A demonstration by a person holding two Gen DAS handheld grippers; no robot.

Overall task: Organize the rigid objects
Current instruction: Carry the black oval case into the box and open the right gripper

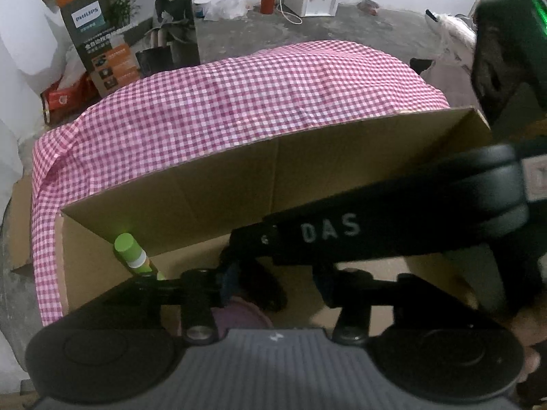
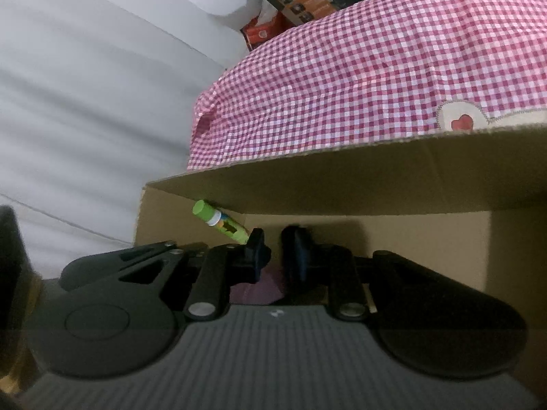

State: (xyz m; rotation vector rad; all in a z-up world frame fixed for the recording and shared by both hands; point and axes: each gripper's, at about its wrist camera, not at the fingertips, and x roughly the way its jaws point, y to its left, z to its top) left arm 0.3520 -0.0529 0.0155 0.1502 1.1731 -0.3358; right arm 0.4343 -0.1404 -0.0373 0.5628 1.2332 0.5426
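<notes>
**Both grippers down inside the cardboard box**

Ribbed grey gripper housing fills the bottom of each wrist view, with the fingers reaching beyond it into an open cardboard box (image 1: 218, 184). In the left view the left gripper (image 1: 273, 287) has its fingers parted, nothing visibly pinched between them; a purple item (image 1: 239, 317) lies below, mostly hidden. The right gripper's black body crosses the middle right of that frame. In the right view the right gripper (image 2: 275, 249) shows a narrow gap, with nothing seen between the fingers. A green glue stick (image 2: 220, 221) leans tilted in the box corner, left of centre, its lower end close beside the right gripper's left finger. Pink checked cloth (image 1: 239, 102) covers the table behind the box.

The step appears to be dropping items into the box. Next, both grippers would need lifting clear of the box walls without knocking the glue stick.
</notes>
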